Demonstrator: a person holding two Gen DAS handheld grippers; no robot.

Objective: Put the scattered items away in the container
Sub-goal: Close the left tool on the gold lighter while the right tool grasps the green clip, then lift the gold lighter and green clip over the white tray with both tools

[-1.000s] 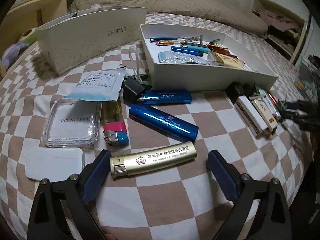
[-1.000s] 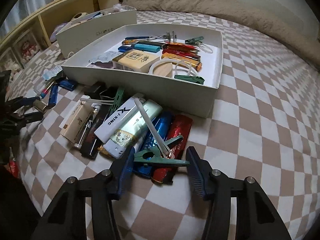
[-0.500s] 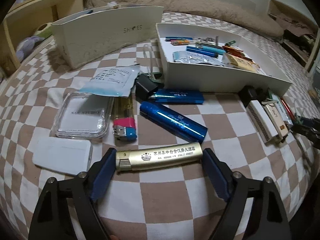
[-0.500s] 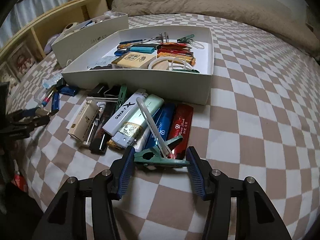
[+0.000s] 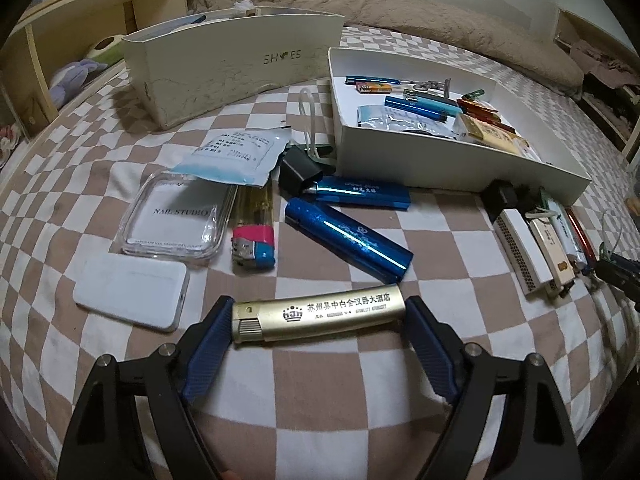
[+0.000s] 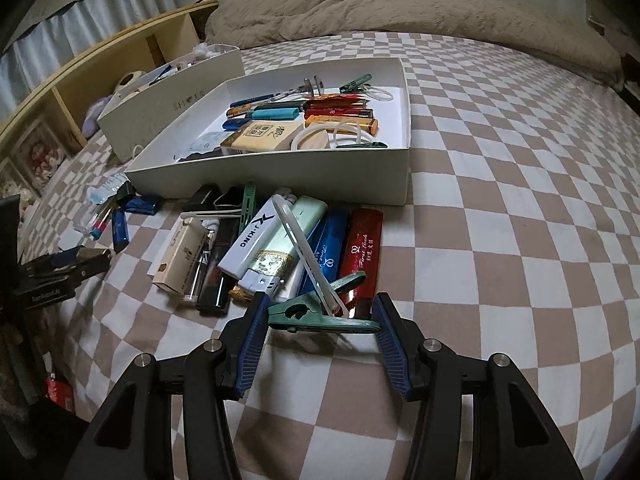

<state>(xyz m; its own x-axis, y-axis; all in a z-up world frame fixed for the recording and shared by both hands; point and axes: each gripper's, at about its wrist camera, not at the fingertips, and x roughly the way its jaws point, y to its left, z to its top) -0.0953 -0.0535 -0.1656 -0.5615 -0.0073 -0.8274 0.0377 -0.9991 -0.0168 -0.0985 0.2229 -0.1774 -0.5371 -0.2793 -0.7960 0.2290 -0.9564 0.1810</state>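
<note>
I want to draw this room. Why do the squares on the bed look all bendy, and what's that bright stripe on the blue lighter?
Left wrist view: the fisheye lens bows the checked bedsheet toward the dark rounded corners; the stripe on the blue lighter is glare from room light. Right wrist view: same bending of the sheet, and the red lighter shows a small shine too.

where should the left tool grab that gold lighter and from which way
Grip the gold lighter by its two short ends, coming in low from the near side. It lies flat and crosswise, so the left tool spans its length.
</note>
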